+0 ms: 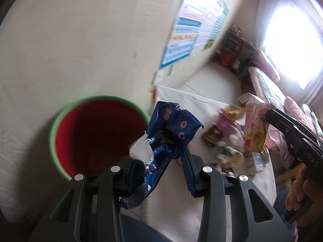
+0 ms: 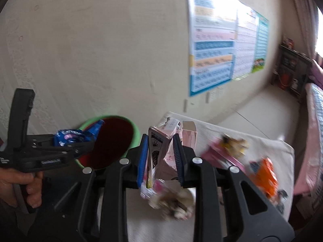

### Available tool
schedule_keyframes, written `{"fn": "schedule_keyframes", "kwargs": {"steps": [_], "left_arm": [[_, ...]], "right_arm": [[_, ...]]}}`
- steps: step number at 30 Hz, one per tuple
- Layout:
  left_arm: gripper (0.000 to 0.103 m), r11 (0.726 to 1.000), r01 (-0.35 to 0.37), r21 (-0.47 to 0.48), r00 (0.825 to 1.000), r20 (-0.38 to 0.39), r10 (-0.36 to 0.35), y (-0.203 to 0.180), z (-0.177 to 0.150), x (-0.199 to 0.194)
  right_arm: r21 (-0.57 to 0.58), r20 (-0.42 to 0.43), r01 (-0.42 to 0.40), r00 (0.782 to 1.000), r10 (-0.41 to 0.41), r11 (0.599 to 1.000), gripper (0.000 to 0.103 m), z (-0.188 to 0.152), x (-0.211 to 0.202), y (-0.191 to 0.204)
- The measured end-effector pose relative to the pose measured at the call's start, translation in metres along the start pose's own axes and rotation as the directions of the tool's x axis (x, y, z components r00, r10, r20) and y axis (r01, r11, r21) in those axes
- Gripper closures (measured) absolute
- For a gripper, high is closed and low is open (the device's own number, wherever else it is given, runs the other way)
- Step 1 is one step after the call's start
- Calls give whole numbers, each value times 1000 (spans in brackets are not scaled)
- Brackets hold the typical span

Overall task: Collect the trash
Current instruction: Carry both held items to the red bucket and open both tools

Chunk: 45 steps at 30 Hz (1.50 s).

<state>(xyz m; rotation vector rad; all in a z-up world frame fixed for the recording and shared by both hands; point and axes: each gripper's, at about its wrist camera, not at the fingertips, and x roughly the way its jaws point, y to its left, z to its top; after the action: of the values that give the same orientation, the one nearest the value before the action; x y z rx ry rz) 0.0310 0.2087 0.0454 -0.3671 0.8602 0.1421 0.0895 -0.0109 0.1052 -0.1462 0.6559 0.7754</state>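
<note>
A bin with a green rim and red inside stands by the wall; it also shows in the right wrist view. My left gripper has its jaws well apart, and a blue snack wrapper lies between them against the left pad, just right of the bin's mouth. In the right wrist view the left gripper hangs over the bin's rim with the wrapper. My right gripper is shut on a pink milk carton, held above the table right of the bin. The carton shows in the left wrist view.
A low table under a white cloth carries several scraps: a pink packet, an orange wrapper, crumpled paper. Posters hang on the wall. A bed and a shelf stand at the right.
</note>
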Motion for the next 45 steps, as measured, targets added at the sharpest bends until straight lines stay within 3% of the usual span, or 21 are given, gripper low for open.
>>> {"fn": "schedule_keyframes", "kwargs": {"steps": [10,18,27,29,30,31,35,38,45], "left_arm": [[67,997,-26,-74,1000,-1,26,72,14,0],[67,991,-16,-132,1000,-19,14,108,15,16],[63,986,-4,-169,999,-32,-2,128,13,34],[41,986,-23,-163,1000,-20,20,130,13,33],[25,987,-38,-158,999,-14,36,129,13,33],[19,986,-58,-153,998,-6,57,129,13,32],[12,982,-67,-176,998,-13,66,136,8,35],[9,981,-73,-182,997,-18,71,138,3,38],[8,983,-99,-154,995,-16,98,123,-5,29]], "right_arm": [[-49,-22,-142,990,141,989,78,27,60,73],[-38,-94,-207,975,202,978,78,26,109,100],[-23,-158,-226,963,219,974,77,15,151,115],[-25,-172,-223,961,215,975,60,12,157,114],[-19,-171,-220,962,213,975,43,10,159,113],[-16,-170,-219,962,213,976,37,8,160,112],[-27,-165,-199,967,192,980,18,5,155,106],[-22,-149,-158,977,153,987,9,2,145,96],[11,-128,-40,991,41,999,5,-9,112,58]]}}
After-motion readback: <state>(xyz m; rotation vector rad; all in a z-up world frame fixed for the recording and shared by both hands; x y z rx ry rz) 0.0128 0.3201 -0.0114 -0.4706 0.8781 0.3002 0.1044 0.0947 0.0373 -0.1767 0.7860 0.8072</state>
